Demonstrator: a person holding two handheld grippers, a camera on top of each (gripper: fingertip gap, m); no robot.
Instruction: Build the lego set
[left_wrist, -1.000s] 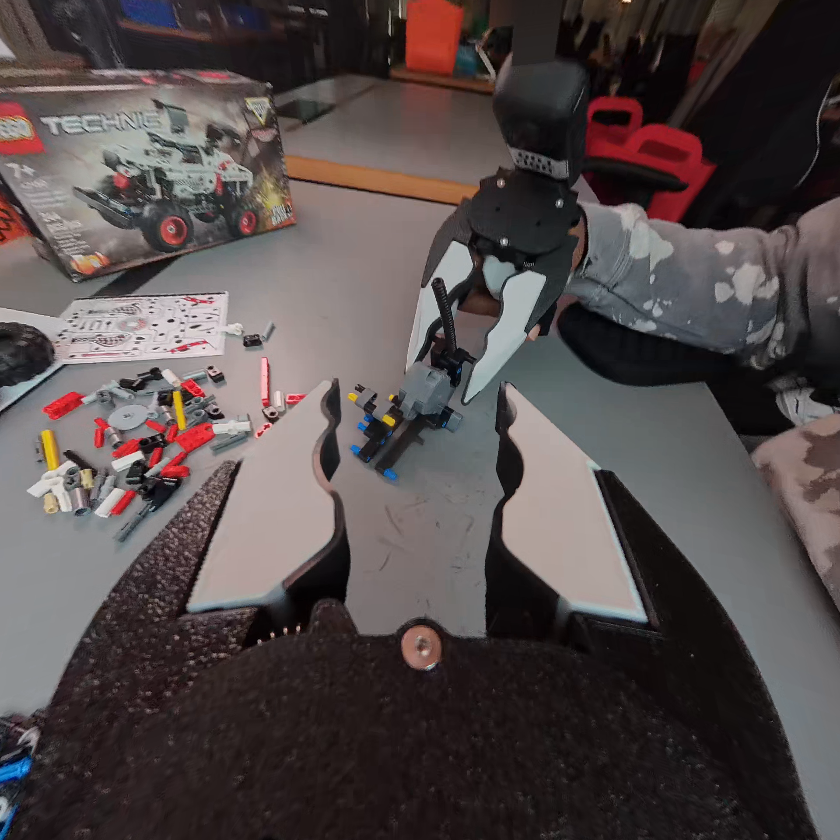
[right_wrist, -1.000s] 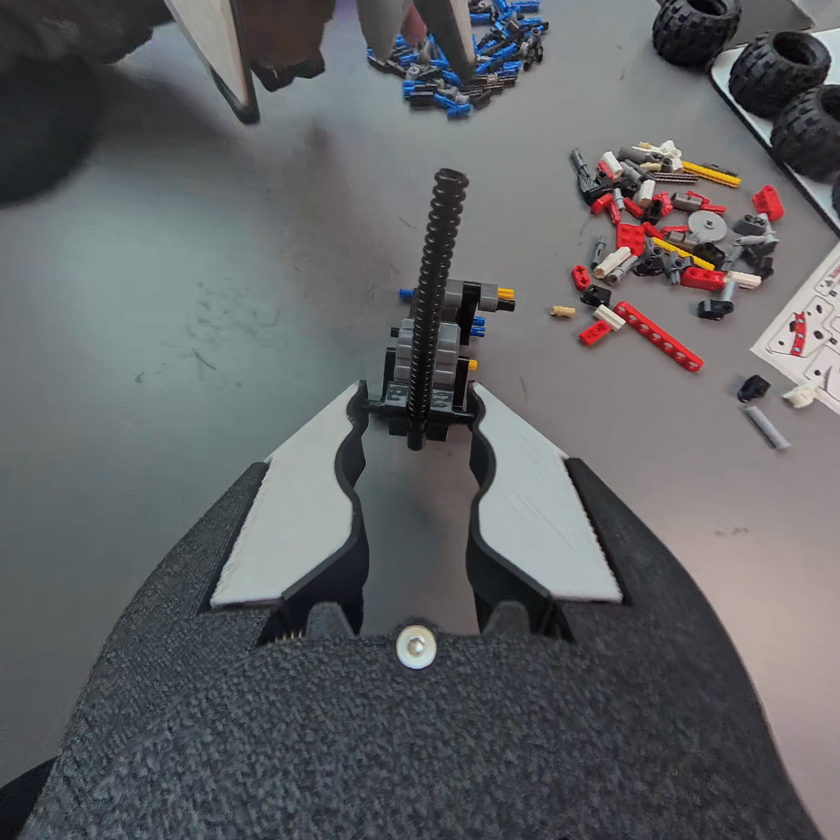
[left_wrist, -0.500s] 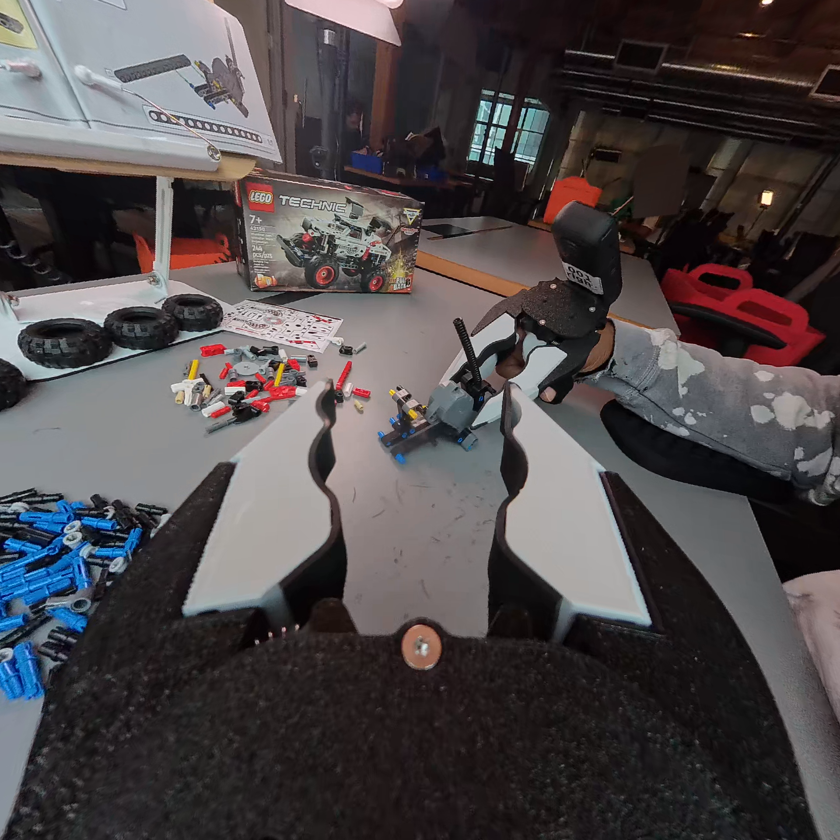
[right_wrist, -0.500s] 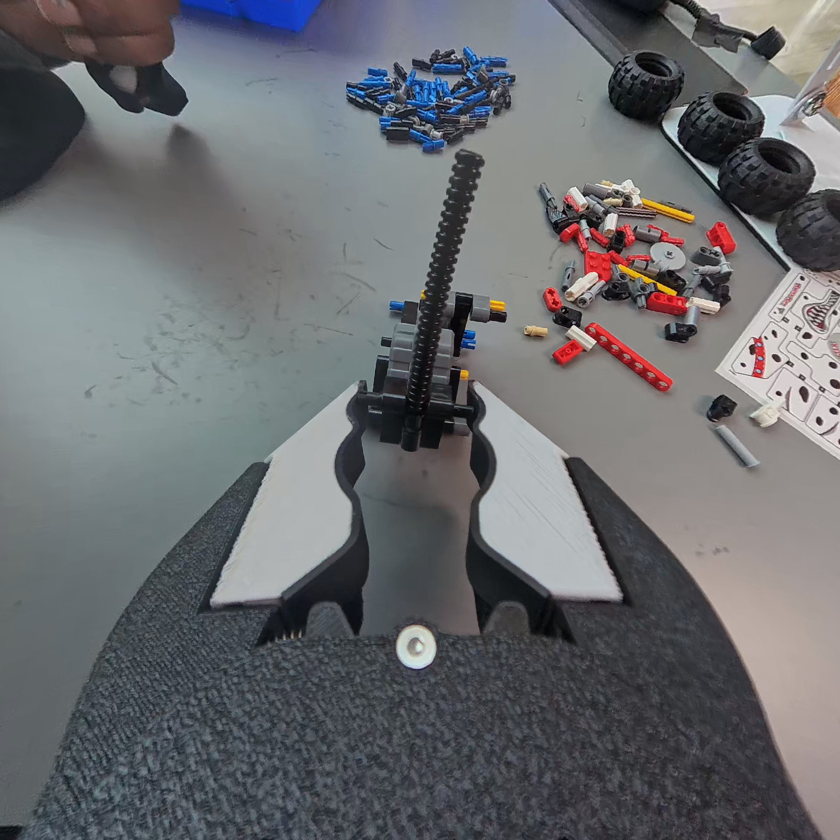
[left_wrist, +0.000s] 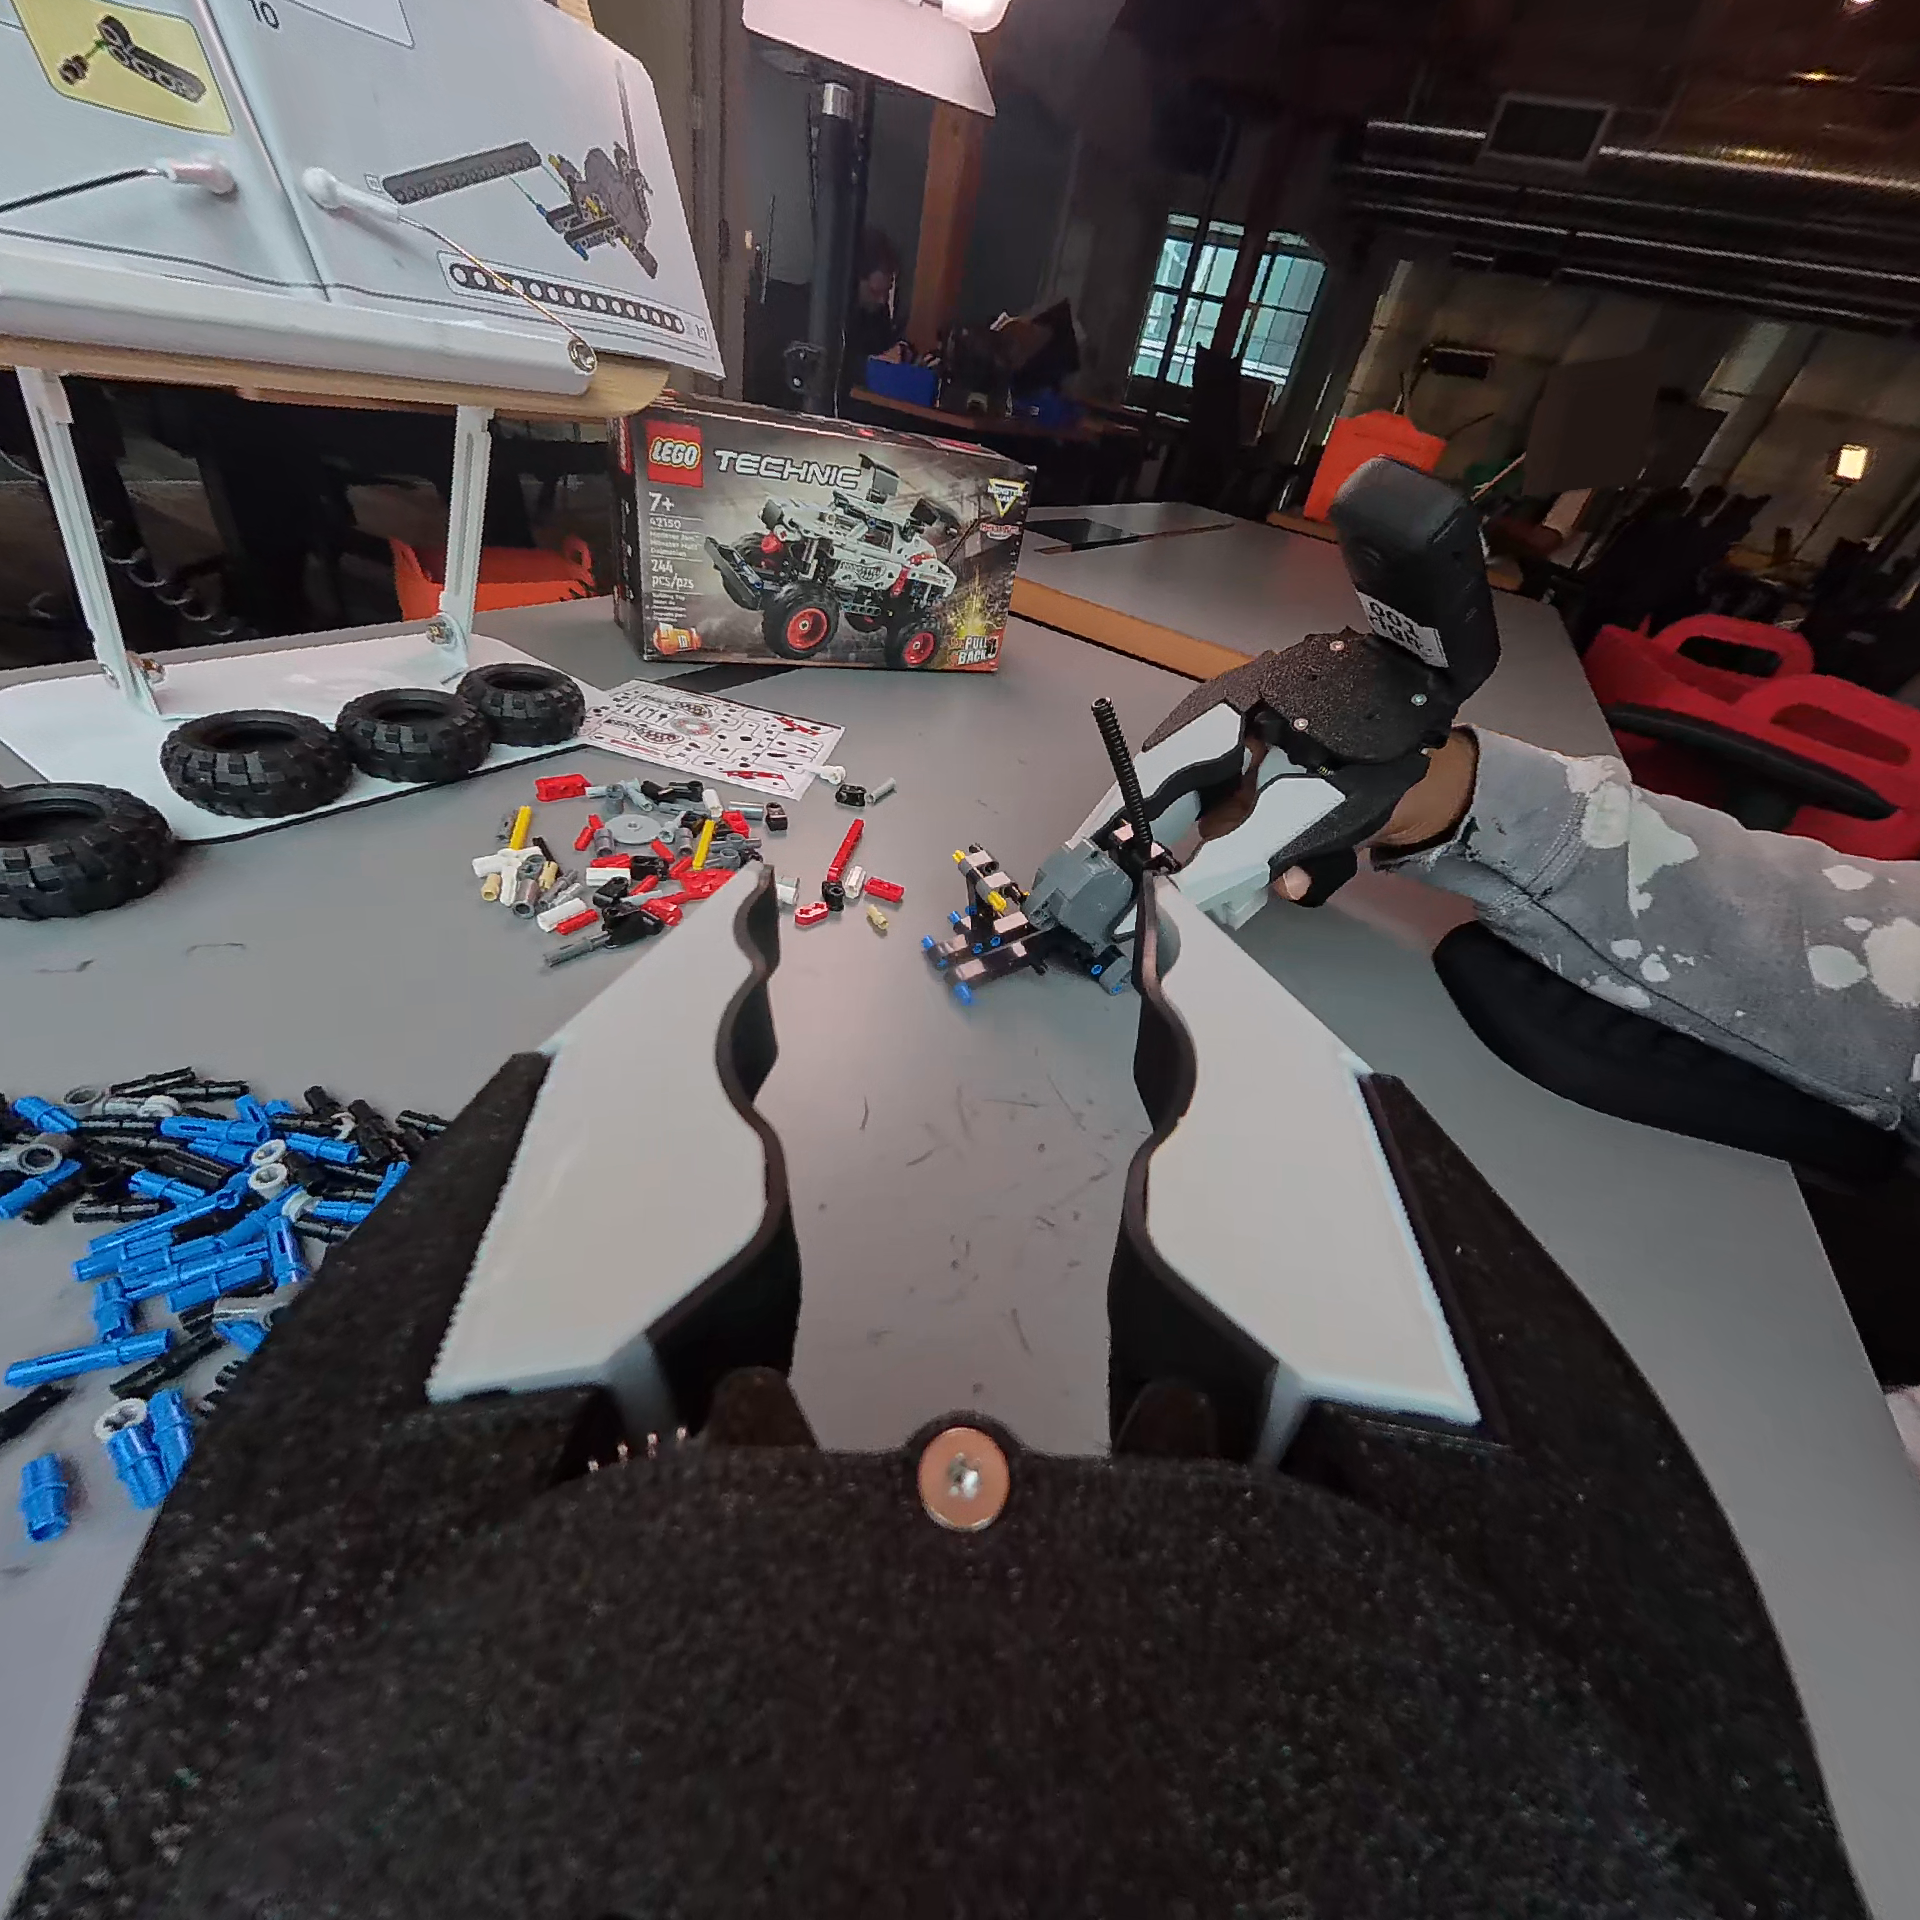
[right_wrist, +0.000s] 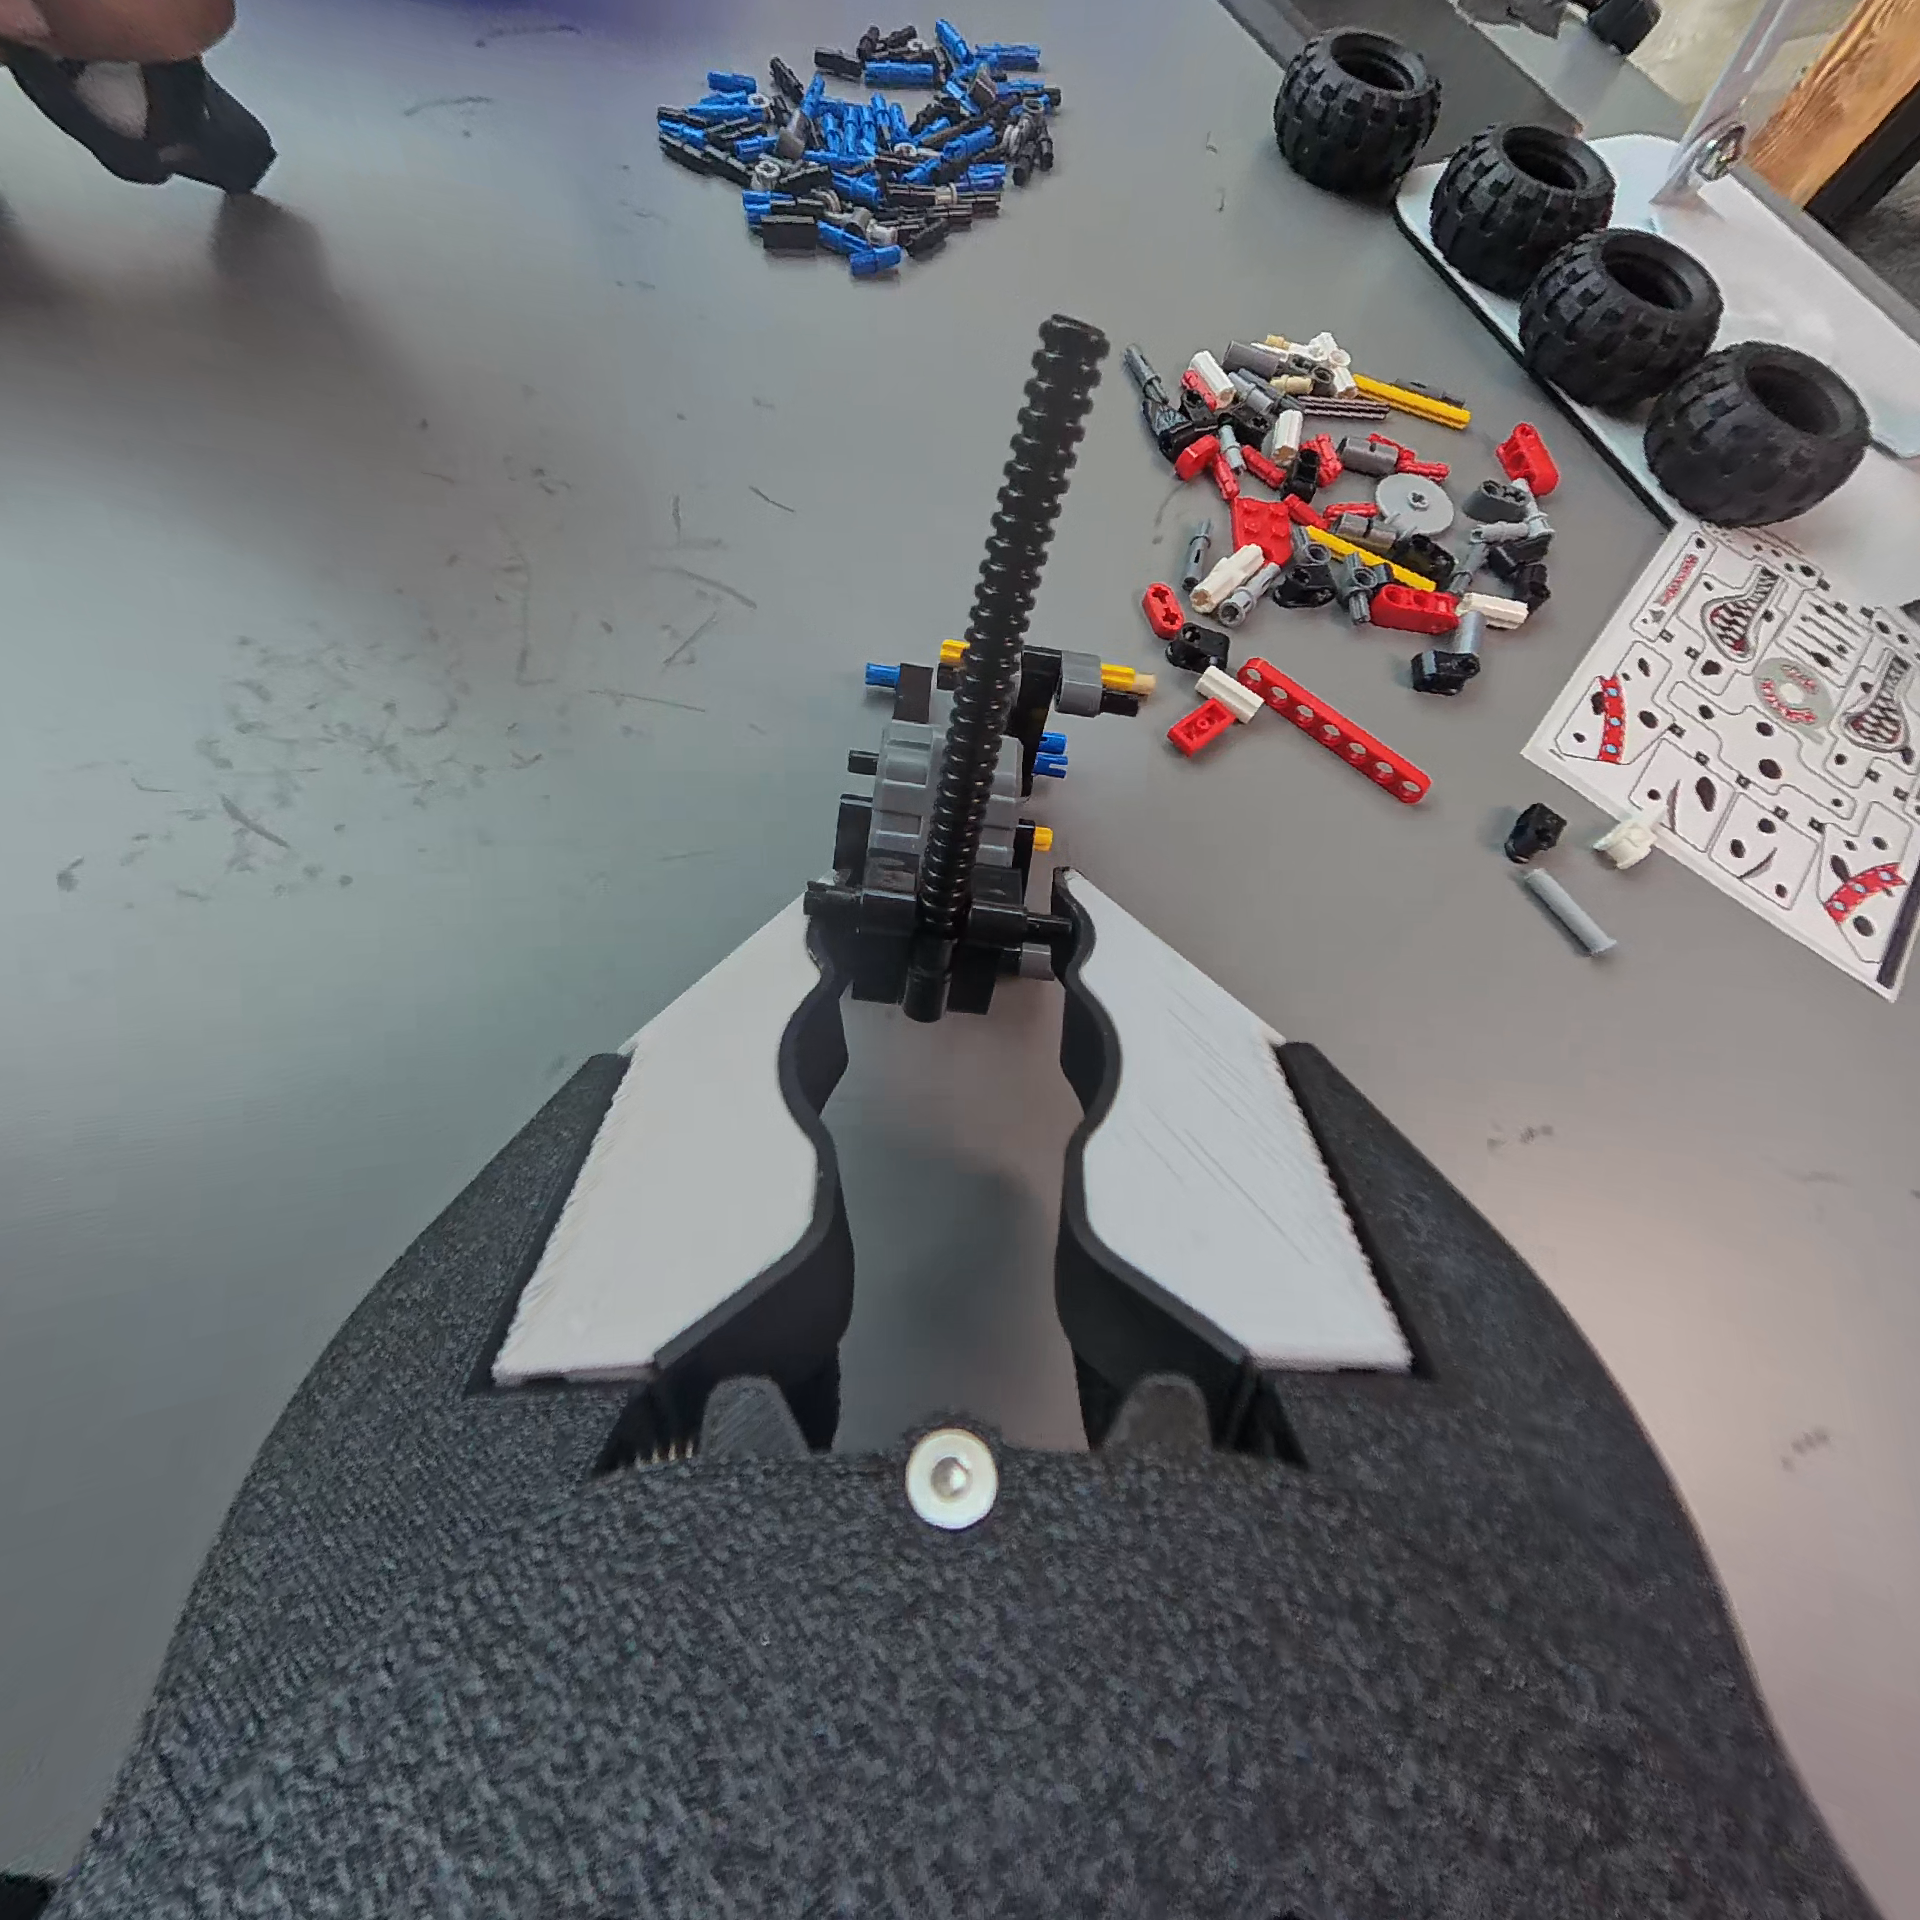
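A small grey-and-black lego assembly with blue and yellow pins and an upright black ribbed hose rests on the grey table. My right gripper is shut on its black rear end. In the left wrist view the assembly sits just beyond my left gripper, which is open, empty and held above the table. The right gripper shows there too, held by a hand in a grey sleeve. A red beam lies to the right of the assembly.
A pile of mixed red, grey and yellow parts and a sticker sheet lie at mid-left. Blue and black pins lie near left. Black tyres, a booklet stand and the set's box stand behind. My hands' fingertips stand some 20 cm from each other.
My left gripper has pulled back from the assembly and tilted up, still open. My right gripper keeps its hold on the assembly, which has barely moved.
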